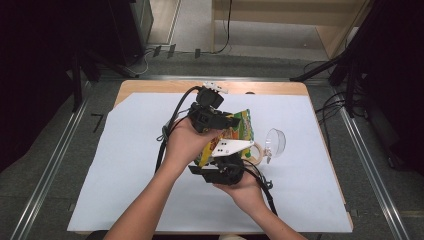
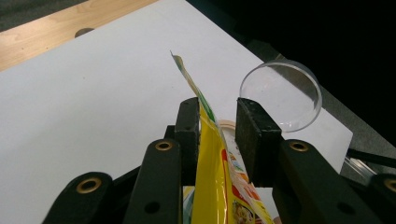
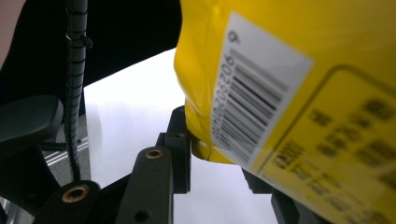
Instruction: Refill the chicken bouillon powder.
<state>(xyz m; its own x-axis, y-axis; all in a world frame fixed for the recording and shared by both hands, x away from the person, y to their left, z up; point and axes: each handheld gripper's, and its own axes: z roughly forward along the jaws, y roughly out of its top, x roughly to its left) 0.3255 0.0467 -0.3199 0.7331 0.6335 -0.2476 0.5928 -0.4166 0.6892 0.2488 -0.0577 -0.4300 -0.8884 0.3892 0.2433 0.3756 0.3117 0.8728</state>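
1. High view: both hands meet over the middle of the white sheet (image 1: 125, 165) that covers the table (image 1: 150, 86). The left gripper (image 1: 231, 121) and the right gripper (image 1: 227, 159) both close in on a yellow snack packet (image 1: 239, 131), which is held up off the sheet between them.
2. Same view: a clear round lid (image 1: 275, 141) lies just right of the packet, and a pale ring-shaped rim (image 1: 257, 151) peeks out beside it. Too small to tell how either pair of jaws stands from here.
3. Left gripper view: packet (image 2: 210, 158) runs edge-on between the jaws. Its film lies against the left-hand pad; a gap shows before the other pad. Cannot tell whether it is truly pinched.
4. Left gripper view also shows the clear lid (image 2: 280, 95) standing tilted beyond the jaws, and bare wood at the far table (image 2: 60, 28) edge.
5. Right gripper view: the back of the packet (image 3: 299, 93), with barcode (image 3: 254, 95), looms close and blurred. Its lower corner sits at the jaw pad; the second jaw is mostly covered. Clamped or not, cannot tell.
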